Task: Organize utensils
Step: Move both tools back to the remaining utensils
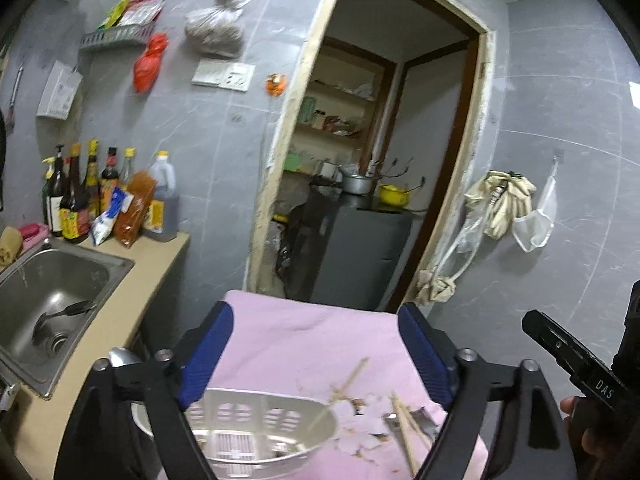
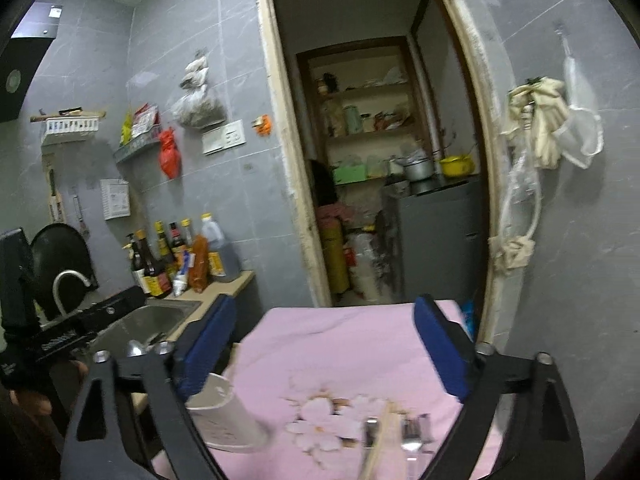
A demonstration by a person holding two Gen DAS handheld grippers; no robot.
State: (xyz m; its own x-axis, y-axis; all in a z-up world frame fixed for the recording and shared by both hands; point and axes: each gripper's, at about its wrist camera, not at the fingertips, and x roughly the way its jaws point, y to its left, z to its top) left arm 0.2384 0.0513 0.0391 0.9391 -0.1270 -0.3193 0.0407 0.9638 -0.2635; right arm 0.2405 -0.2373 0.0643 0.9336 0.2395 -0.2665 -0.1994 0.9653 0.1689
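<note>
Both hand-held grippers, left [image 1: 316, 354] and right [image 2: 326, 350], are hanging wide and empty above the pink tabletop [image 2: 340, 344]. Chopsticks [image 1: 404, 424] and fork [image 2: 412, 436] are lying beside the white holder [image 2: 224, 416]; thin, stiff, likely slippery, best pinched mid-shaft.

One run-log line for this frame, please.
left gripper open, empty | right gripper open, empty | wooden chopsticks on pink cloth | white perforated holder lying tipped
</note>
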